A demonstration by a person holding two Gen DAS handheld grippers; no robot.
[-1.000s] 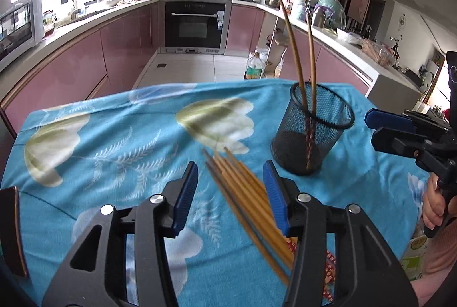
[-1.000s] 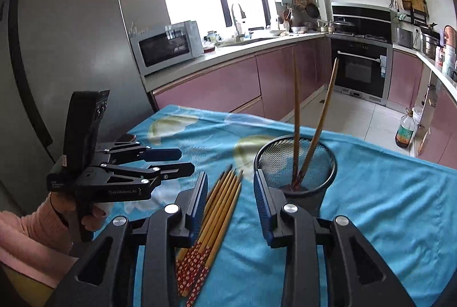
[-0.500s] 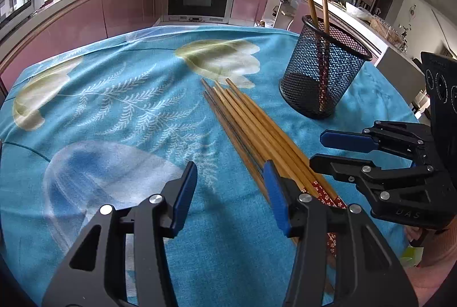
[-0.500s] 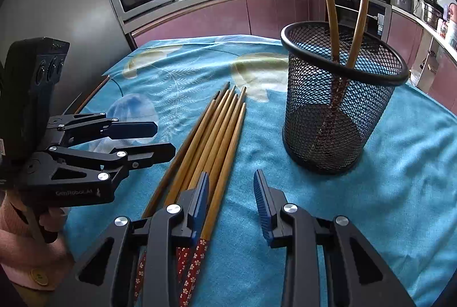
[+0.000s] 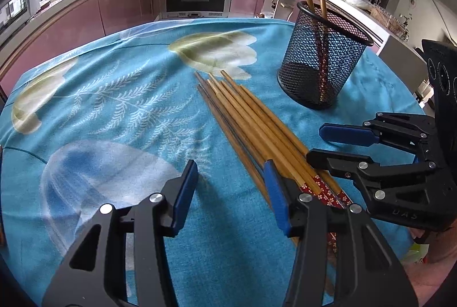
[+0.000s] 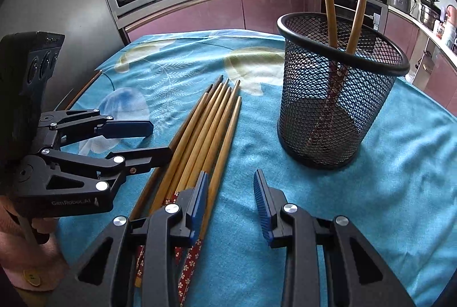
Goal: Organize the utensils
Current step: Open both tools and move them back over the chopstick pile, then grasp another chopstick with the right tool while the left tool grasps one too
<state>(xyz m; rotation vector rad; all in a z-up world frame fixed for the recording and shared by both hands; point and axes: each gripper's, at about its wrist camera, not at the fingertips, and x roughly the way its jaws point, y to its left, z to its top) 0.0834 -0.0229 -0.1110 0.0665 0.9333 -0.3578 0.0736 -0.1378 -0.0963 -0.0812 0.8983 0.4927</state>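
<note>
Chopsticks (image 6: pixel 200 141) lie in a tight bundle on the blue floral tablecloth (image 5: pixel 120 118), tips toward the far side, patterned red ends toward the person. Two more already stand in the black mesh holder (image 6: pixel 337 107), just beside the bundle.

Risks, as judged:
- Bundle is packed side by side; a pinch on one stick may drag a neighbour or roll the rest apart.
- Sticks are thin and round, so a grip off the centre line could let one twist or slip out.
- Both tools crowd the same end of the bundle; a collision between them looks possible.
- Holder is light mesh; a stick entering at a slant could tip it.

Left gripper (image 5: pixel 231 187): jaws parted, nothing between them; its right finger rests over the bundle's edge, contact unclear.
Right gripper (image 6: pixel 230 192): jaws parted narrower, empty; left finger sits above the outer sticks.
</note>
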